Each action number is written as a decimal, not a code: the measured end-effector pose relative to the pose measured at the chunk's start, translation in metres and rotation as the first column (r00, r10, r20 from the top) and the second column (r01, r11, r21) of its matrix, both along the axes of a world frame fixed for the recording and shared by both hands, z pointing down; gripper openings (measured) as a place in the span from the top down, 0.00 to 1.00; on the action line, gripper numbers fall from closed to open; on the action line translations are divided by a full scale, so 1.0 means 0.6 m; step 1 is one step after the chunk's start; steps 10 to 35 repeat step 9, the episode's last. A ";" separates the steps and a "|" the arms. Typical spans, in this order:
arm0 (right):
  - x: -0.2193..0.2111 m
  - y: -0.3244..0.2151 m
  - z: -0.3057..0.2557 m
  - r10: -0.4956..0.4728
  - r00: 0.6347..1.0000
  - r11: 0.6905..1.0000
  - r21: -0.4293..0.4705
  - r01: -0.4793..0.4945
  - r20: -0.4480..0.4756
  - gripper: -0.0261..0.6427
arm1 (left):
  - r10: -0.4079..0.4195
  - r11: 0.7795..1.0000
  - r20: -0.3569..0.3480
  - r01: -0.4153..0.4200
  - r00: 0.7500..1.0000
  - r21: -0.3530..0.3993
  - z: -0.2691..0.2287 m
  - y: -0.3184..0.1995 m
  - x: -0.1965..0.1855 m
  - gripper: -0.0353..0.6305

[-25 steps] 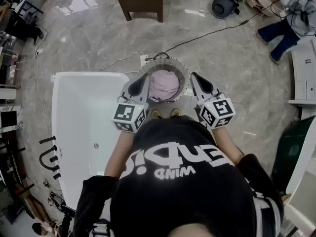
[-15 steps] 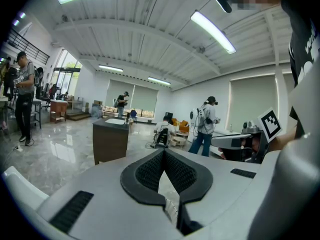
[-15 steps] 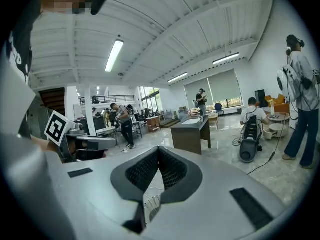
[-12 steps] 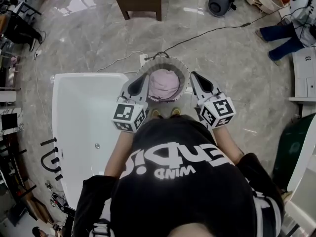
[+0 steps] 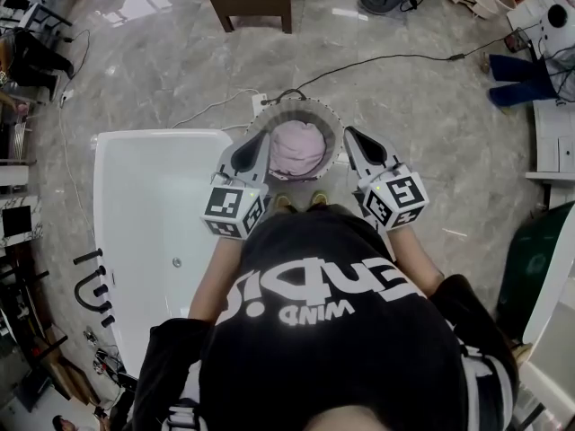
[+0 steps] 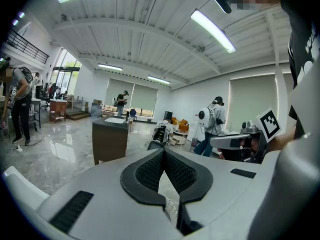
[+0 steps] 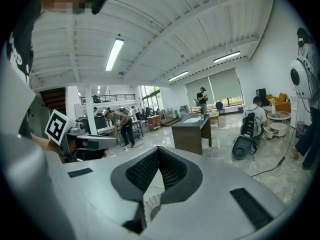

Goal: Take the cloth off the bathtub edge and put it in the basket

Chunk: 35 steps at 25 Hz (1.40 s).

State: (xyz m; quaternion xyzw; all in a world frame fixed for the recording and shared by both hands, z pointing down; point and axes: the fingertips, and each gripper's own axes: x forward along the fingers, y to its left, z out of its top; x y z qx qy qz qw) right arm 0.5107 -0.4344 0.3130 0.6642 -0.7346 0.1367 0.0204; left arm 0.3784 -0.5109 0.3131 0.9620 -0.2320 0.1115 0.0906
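Two grippers idle, cloth in basket

Left gripper (image 5: 254,146) & right gripper (image 5: 353,140): jaws pressed together, nothing between. Pink cloth (image 5: 298,149) lies as a soft bunched mound inside the round basket (image 5: 296,108), on the floor by the bathtub (image 5: 157,136) corner. Task looks done; next prob. just pull back.

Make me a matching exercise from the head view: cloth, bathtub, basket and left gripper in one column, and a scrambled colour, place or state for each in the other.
Column one
1. cloth
2. bathtub
3. basket
4. left gripper

Column two
A. white, long, on the left of the view
B. pink, bunched up inside the basket
C. jaws shut, nothing between them
D. round, on the floor beside the bathtub

Right pairs: 1-B, 2-A, 3-D, 4-C
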 end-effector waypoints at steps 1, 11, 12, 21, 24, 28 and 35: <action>0.000 0.000 0.000 -0.001 1.000 1.000 0.000 0.001 0.001 0.94 | 0.003 1.000 0.002 -0.003 1.000 0.001 0.000 0.001 0.000 0.93; -0.008 0.010 0.005 -0.015 1.000 1.000 -0.005 0.015 0.005 0.94 | 0.001 1.000 0.012 -0.001 1.000 -0.003 0.007 0.012 -0.004 0.93; -0.008 0.010 0.005 -0.015 1.000 1.000 -0.005 0.015 0.005 0.94 | 0.001 1.000 0.012 -0.001 1.000 -0.003 0.007 0.012 -0.004 0.93; -0.008 0.010 0.005 -0.015 1.000 1.000 -0.005 0.015 0.005 0.94 | 0.001 1.000 0.012 -0.001 1.000 -0.003 0.007 0.012 -0.004 0.93; -0.008 0.010 0.005 -0.015 1.000 1.000 -0.005 0.015 0.005 0.94 | 0.001 1.000 0.012 -0.001 1.000 -0.003 0.007 0.012 -0.004 0.93; -0.008 0.010 0.005 -0.015 1.000 1.000 -0.005 0.015 0.005 0.94 | 0.001 1.000 0.012 -0.001 1.000 -0.003 0.007 0.012 -0.004 0.93; -0.008 0.010 0.005 -0.015 1.000 1.000 -0.005 0.015 0.005 0.94 | 0.001 1.000 0.012 -0.001 1.000 -0.003 0.007 0.012 -0.004 0.93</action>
